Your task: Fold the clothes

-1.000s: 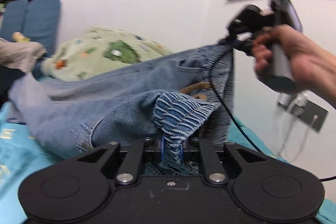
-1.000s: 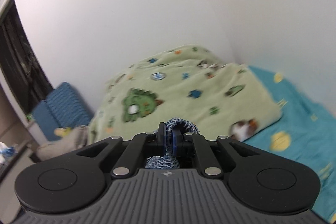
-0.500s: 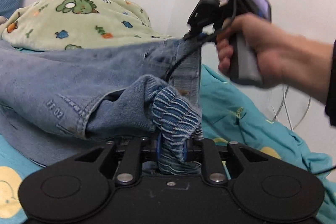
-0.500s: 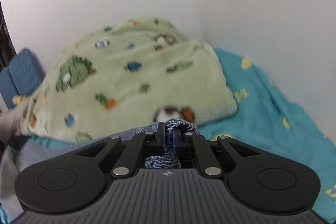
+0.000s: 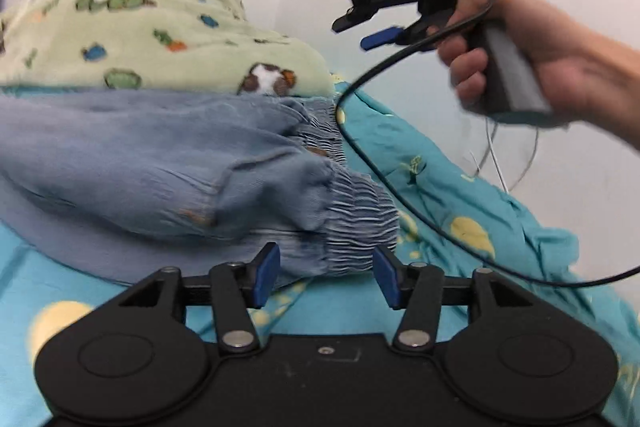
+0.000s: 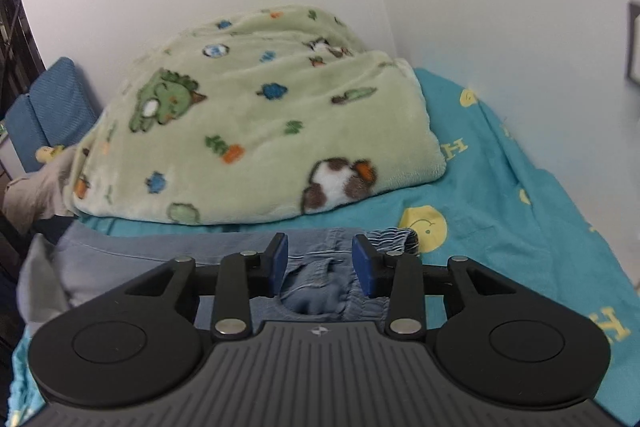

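A pair of blue denim jeans (image 5: 160, 163) with an elastic ribbed waistband (image 5: 352, 203) lies on the teal bed sheet (image 5: 460, 195). My left gripper (image 5: 326, 277) is open and empty, just in front of the waistband. My right gripper (image 6: 320, 263) is open and empty, hovering over the other end of the waistband (image 6: 320, 287). The right gripper also shows in the left wrist view (image 5: 372, 31), held in a hand above the bed, clear of the jeans.
A green fleece blanket with animal prints (image 6: 248, 131) is heaped behind the jeans against the white wall. A blue cushion (image 6: 52, 115) stands at the far left. A black cable (image 5: 400, 195) hangs from the right gripper across the sheet. Wall socket wires (image 5: 500, 163) are at the right.
Both grippers let go of the jeans' waistband and opened. The jeans dropped from stretched in the air onto the bed. The right gripper lifted away from the cloth.
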`<state>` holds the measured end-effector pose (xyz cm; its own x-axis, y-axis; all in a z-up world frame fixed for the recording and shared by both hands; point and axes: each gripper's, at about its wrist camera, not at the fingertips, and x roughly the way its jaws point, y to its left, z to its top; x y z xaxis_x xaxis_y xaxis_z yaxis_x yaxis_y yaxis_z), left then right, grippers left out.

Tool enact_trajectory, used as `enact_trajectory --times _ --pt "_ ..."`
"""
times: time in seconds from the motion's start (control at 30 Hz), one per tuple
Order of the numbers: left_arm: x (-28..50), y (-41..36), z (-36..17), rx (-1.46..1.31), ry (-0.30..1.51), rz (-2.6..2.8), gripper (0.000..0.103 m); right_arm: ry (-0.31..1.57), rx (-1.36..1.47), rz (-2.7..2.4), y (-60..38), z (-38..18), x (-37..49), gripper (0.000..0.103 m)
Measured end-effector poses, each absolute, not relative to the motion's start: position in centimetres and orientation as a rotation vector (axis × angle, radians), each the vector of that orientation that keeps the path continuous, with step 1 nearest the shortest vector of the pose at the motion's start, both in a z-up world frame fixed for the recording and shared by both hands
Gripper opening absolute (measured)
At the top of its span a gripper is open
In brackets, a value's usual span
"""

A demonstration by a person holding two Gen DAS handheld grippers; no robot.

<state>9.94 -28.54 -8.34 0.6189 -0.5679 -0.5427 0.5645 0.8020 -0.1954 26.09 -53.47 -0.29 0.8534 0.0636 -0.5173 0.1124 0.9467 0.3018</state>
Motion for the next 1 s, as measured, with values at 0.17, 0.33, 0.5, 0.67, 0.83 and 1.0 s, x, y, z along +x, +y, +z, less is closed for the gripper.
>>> enact_trajectory --times 0.17,0.33,0.5,0.67,0.83,1.0 --pt "7.0 -24.1 -5.3 0.022 0.588 -0.607 0.049 0.506 0.333 -0.017 -50.3 3.1 21.9 0.039" --pt "5.5 -19.3 -2.3 0.037 0.563 -0.559 0.049 0.471 0.398 0.001 -46.2 5.1 17.7 0.039" --pt "5.4 -13.3 -0.8 0.03 0.54 -0.471 0.048 0.462 0.538 0.012 -41.2 4.1 13.3 0.039" --pt "6.5 -9.0 1.0 0.052 0.507 -0.394 0.048 0.449 0.51 0.039 -35.7 2.9 10.9 0.039" --pt "8.5 -6.4 1.6 0.067 0.481 -0.324 0.049 0.422 0.578 0.057 -33.3 0.4 11.2 0.041" --pt "11.4 -4.4 -1.0 0.008 0.523 -0.256 0.05 0.502 0.637 0.084 -32.5 -3.9 13.2 0.042"
